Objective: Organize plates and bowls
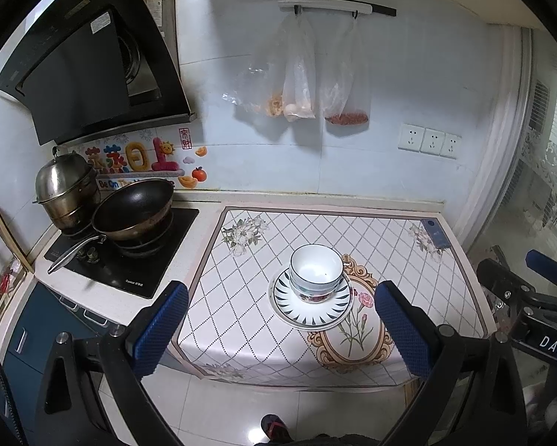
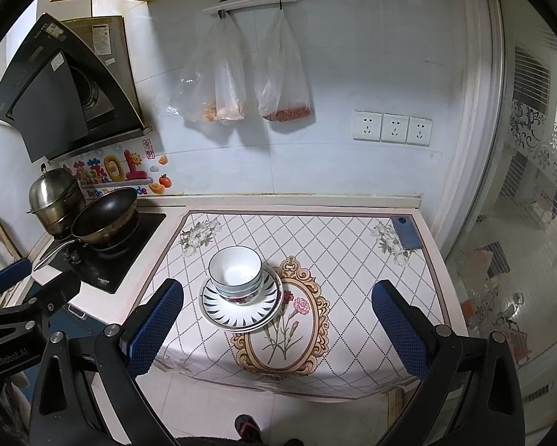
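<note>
On the tablecloth [image 1: 408,260], stacked bowls [image 1: 316,269] on plates [image 1: 311,306], both grippers' fingers [image 1: 163,330] spread, "DAS" label [image 1: 552,345].

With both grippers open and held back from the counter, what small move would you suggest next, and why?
Probably none toward the dishes: the bowls already sit nested on the stacked plates on the patterned mat, which looks organized. Both the left gripper and right gripper are open, empty and short of the counter edge. I would keep them back, and only nudge the stack if it must go elsewhere.
</note>
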A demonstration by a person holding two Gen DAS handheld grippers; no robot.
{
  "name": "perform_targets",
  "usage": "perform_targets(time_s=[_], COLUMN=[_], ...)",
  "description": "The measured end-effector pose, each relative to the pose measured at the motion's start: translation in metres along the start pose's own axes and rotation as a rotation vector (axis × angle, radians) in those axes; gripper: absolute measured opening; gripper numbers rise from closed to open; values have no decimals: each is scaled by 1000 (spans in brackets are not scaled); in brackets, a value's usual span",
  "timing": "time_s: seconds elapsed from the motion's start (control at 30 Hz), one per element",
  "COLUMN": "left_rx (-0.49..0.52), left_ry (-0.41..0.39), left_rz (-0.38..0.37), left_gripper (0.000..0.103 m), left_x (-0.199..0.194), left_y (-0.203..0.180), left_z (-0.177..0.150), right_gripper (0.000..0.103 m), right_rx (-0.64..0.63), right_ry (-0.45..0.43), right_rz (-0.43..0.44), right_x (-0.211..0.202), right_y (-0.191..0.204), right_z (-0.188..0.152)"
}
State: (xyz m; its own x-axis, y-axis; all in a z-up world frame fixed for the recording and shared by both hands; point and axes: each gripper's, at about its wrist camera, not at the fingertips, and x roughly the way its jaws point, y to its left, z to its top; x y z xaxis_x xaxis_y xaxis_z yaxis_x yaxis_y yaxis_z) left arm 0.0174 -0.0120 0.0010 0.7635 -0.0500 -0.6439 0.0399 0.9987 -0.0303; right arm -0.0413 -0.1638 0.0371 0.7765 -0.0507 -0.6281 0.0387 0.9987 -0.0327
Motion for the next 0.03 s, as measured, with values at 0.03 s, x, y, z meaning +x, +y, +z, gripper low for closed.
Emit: perform_targets(time_s=[0.03], left_rx=[1], left_ry=[2], left_rz=[-2], left_gripper=[103], left_x=[0], left_y=[0], left_z=[0], right_gripper=[103], right_rx=[0], right_ry=[-2], right_rz=[-1], right_x=[0], right_y=[0], right_z=[0])
